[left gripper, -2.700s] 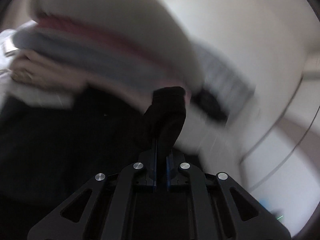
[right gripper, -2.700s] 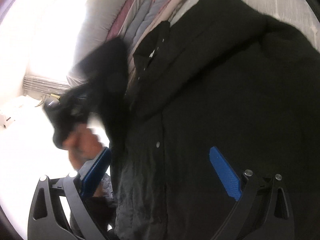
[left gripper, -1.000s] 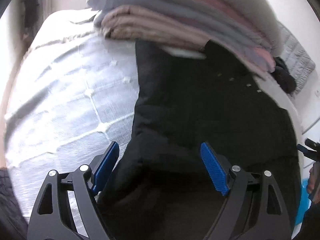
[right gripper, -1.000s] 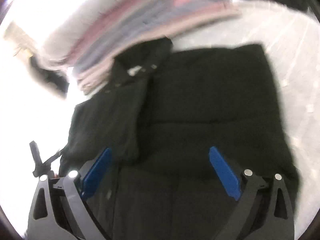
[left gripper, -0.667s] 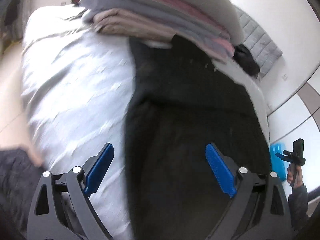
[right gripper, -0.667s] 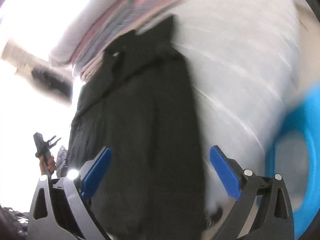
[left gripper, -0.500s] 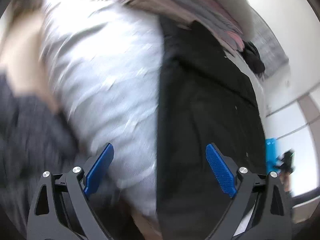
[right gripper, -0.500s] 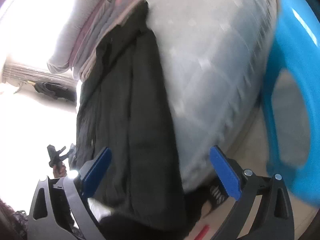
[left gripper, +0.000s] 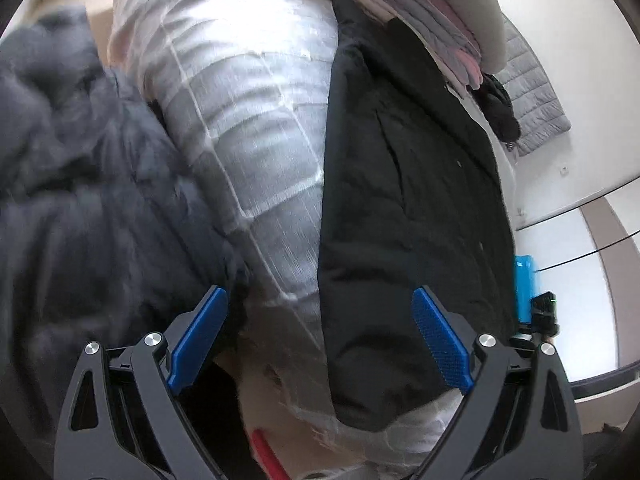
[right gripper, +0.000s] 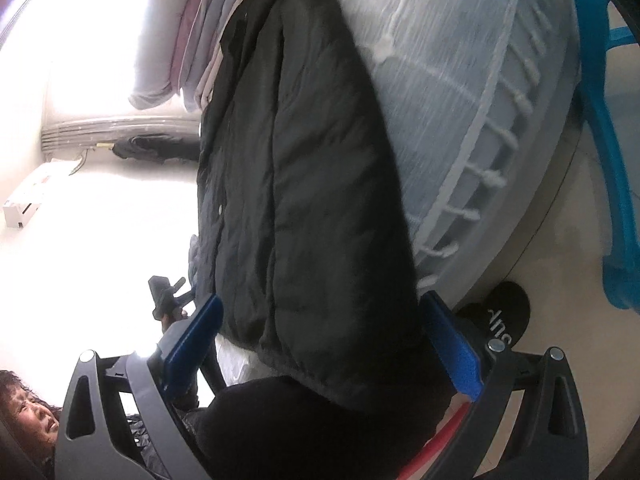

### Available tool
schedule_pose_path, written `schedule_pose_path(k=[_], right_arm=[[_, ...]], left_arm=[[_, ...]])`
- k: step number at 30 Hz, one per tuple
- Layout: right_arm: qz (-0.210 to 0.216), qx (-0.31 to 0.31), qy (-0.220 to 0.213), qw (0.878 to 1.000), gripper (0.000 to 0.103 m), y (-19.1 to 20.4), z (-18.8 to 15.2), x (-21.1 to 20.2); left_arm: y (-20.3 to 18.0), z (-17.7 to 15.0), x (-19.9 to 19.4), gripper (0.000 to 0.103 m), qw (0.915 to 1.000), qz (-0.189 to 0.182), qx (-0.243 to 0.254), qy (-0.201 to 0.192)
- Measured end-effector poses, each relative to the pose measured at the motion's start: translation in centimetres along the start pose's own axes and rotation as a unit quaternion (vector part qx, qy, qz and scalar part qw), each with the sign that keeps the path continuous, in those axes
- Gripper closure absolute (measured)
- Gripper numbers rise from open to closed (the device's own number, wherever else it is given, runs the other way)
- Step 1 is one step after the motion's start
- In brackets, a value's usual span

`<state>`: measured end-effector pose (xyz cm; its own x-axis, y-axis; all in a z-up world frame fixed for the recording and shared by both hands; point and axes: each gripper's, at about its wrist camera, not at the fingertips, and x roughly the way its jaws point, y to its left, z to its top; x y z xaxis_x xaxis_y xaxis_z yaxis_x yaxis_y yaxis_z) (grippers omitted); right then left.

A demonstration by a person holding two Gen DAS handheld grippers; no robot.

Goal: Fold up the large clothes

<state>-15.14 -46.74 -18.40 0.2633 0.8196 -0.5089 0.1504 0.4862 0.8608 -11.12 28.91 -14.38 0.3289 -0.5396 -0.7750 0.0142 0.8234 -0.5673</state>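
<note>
Ahead of the spread left claw (left gripper: 318, 334), toward its right finger, the long black padded coat (left gripper: 404, 208) lies lengthwise away on the white quilted bed (left gripper: 256, 128), hem nearest. Right claw (right gripper: 320, 338), also spread and empty, hangs over that same hem (right gripper: 344, 376), judged the closer. Collar end disappears under stacked folded bedding (left gripper: 432, 12); far sleeve hidden.

Partial white lettering on black slipper (right gripper: 500, 320); not legible.
</note>
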Motion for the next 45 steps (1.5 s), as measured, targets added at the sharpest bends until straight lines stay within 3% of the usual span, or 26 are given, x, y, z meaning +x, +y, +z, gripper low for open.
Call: schedule_pose_path(k=[3, 7, 8, 10, 11, 12, 13, 14, 15, 16, 18, 20, 27, 36, 41, 45], right_arm=[[0.015, -0.003, 0.004, 1.0, 0.008, 0.3, -0.2, 0.5], [0.015, -0.007, 0.016, 1.0, 0.01, 0.8, -0.4, 1.1], [0.012, -0.01, 0.018, 1.0, 0.014, 1.0, -0.5, 1.3], [0.002, -0.015, 0.019, 1.0, 0.032, 1.2, -0.9, 1.4], [-0.005, -0.018, 0.018, 1.0, 0.055, 1.2, -1.0, 1.4], [-0.01, -0.021, 0.015, 1.0, 0.069, 1.3, -1.2, 1.3], [-0.015, -0.03, 0.01, 0.999, 0.072, 1.6, -1.4, 1.3], [-0.022, -0.042, 0.004, 0.999, 0.075, 2.0, -1.7, 1.1], [-0.025, -0.047, 0.0, 0.999, 0.076, 1.8, -2.4, 0.6], [-0.026, -0.054, -0.007, 0.998, 0.077, 2.3, -2.6, 0.4], [-0.026, -0.065, -0.016, 0.997, 0.081, 3.1, -2.8, 0.1], [-0.019, -0.078, -0.025, 0.996, 0.082, 4.2, -2.7, -0.1], [0.001, -0.109, -0.056, 0.992, 0.085, 7.6, -2.8, -0.5], [0.038, -0.149, -0.109, 0.982, 0.086, 12.6, -5.5, -3.1], [0.049, -0.172, -0.113, 0.977, 0.086, 14.9, -8.7, -4.7], [0.056, -0.162, -0.119, 0.978, 0.086, 14.5, -12.6, -6.5]], left_arm=[[-0.8, -1.1, 2.7, 0.012, 0.9993, 0.004, 0.012, 0.036], [-1.9, -2.3, 6.2, 0.012, 0.9971, -0.025, 0.008, 0.072], [-2.4, -2.5, 6.9, 0.012, 0.9962, -0.035, 0.011, 0.079], [-3.2, -3.2, 8.2, 0.012, 0.9954, -0.034, 0.018, 0.088], [-3.3, -3.5, 8.6, 0.012, 0.9956, -0.028, 0.017, 0.088], [-3.5, -3.9, 9.1, 0.012, 0.9959, -0.016, 0.014, 0.088], [-3.7, -4.1, 9.4, 0.013, 0.9965, -0.006, 0.01, 0.083], [-4.2, -4.3, 9.4, 0.03, 0.9969, -0.008, 0.011, 0.077], [-4.6, -4.4, 9.3, 0.044, 0.9967, -0.02, 0.01, 0.078], [-5.0, -4.4, 9.0, 0.05, 0.9973, -0.012, 0.004, 0.073], [-6.3, -4.5, 8.1, 0.08, 0.9977, -0.003, 0.018, 0.066], [-7.9, -4.4, 7.0, 0.09, 0.998, 0.007, 0.035, 0.052], [-10.6, -2.5, 4.0, 0.093, 0.9984, -0.03, 0.048, 0.006], [-12.8, -3.1, -0.4, 0.094, 0.9945, -0.079, 0.06, -0.032], [-13.5, -5.0, -3.2, 0.094, 0.992, -0.091, 0.08, -0.036], [-12.8, -8.0, -5.8, 0.094, 0.9925, -0.088, 0.079, -0.031]])
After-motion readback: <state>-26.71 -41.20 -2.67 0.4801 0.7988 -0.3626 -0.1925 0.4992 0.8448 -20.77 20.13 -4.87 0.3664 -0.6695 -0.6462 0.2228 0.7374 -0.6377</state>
